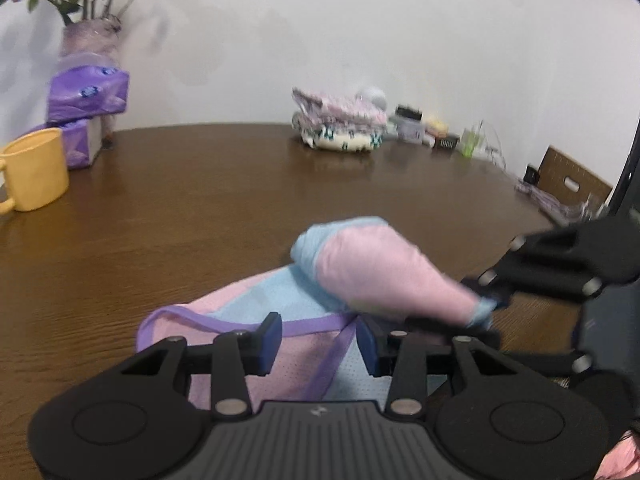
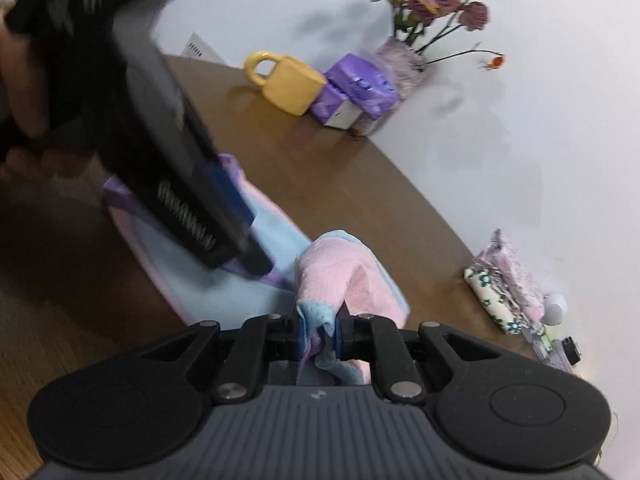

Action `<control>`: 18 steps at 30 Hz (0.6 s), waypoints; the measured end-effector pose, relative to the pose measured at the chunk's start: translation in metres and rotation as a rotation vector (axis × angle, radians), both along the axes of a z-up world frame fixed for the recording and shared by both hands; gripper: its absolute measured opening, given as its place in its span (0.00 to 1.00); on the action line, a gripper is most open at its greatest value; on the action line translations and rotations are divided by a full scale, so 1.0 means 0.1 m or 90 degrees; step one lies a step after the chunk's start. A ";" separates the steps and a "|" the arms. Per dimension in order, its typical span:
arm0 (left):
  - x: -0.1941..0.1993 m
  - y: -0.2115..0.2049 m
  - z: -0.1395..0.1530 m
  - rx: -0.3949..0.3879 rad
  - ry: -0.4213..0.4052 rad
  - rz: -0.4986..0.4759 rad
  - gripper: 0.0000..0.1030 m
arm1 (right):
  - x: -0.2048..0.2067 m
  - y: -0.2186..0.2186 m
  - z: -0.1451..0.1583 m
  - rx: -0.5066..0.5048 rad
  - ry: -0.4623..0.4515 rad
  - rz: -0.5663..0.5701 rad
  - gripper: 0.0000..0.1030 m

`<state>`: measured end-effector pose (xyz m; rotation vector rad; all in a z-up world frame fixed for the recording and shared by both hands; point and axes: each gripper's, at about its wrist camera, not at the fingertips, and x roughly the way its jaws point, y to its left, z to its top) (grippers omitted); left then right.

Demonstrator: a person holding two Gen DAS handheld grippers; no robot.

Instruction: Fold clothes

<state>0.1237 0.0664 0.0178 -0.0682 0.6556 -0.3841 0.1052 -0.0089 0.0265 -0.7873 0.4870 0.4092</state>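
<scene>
A pink and light-blue mesh garment (image 1: 272, 296) (image 2: 224, 288) with purple trim lies on the brown wooden table (image 1: 200, 184) (image 2: 320, 184). My right gripper (image 2: 318, 334) is shut on a bunched corner of it. A pink fold (image 1: 380, 268) (image 2: 340, 264) rises from that corner above the rest of the cloth. In the left wrist view the right gripper (image 1: 492, 296) comes in from the right and pinches the fold's end. My left gripper (image 1: 319, 342) (image 2: 244, 240) stands open low over the garment, with purple trim showing between its blue pads. A hand (image 2: 24, 112) holds it.
A yellow mug (image 1: 34, 168) (image 2: 288, 84), purple tissue packs (image 1: 88, 96) (image 2: 360, 84) and a vase of flowers (image 1: 90, 36) (image 2: 400, 56) stand together against the wall. A stack of folded clothes (image 1: 340, 124) (image 2: 504, 280) and small items (image 1: 412, 124) stand further along it. A cardboard box (image 1: 572, 180) is beyond the table's edge.
</scene>
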 end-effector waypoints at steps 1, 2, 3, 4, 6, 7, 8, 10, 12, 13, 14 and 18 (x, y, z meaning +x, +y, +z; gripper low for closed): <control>-0.04 0.02 0.02 -0.004 -0.006 0.002 0.40 | 0.00 0.02 -0.02 -0.001 0.003 0.002 0.13; -0.07 0.03 0.03 -0.007 -0.012 0.003 0.40 | 0.01 0.04 -0.04 -0.003 0.006 0.004 0.13; -0.10 0.04 0.04 -0.007 -0.016 0.005 0.40 | 0.01 0.06 -0.06 -0.004 0.010 0.006 0.13; -0.12 0.05 0.06 -0.006 -0.019 0.006 0.40 | 0.01 0.07 -0.07 -0.004 0.011 0.007 0.13; -0.14 0.05 0.07 -0.006 -0.023 0.011 0.40 | 0.01 0.09 -0.09 -0.001 0.016 0.007 0.14; -0.14 0.05 0.08 -0.006 -0.024 0.014 0.40 | 0.01 0.09 -0.10 0.001 0.018 0.008 0.15; -0.15 0.06 0.08 -0.009 -0.025 0.018 0.40 | 0.01 0.10 -0.11 0.004 0.020 0.008 0.16; -0.16 0.07 0.09 -0.015 -0.026 0.027 0.41 | 0.00 0.10 -0.11 0.015 0.026 0.008 0.20; -0.18 0.09 0.10 -0.020 -0.029 0.037 0.41 | -0.02 0.08 -0.09 0.034 0.037 0.010 0.40; -0.19 0.09 0.11 -0.022 -0.031 0.040 0.41 | -0.04 0.04 -0.04 0.057 0.046 0.011 0.42; -0.20 0.09 0.12 -0.023 -0.034 0.044 0.41 | -0.07 0.00 0.01 0.088 0.057 0.011 0.45; -0.24 0.03 0.14 -0.027 -0.038 0.032 0.42 | -0.16 -0.32 0.23 0.214 0.084 -0.024 0.52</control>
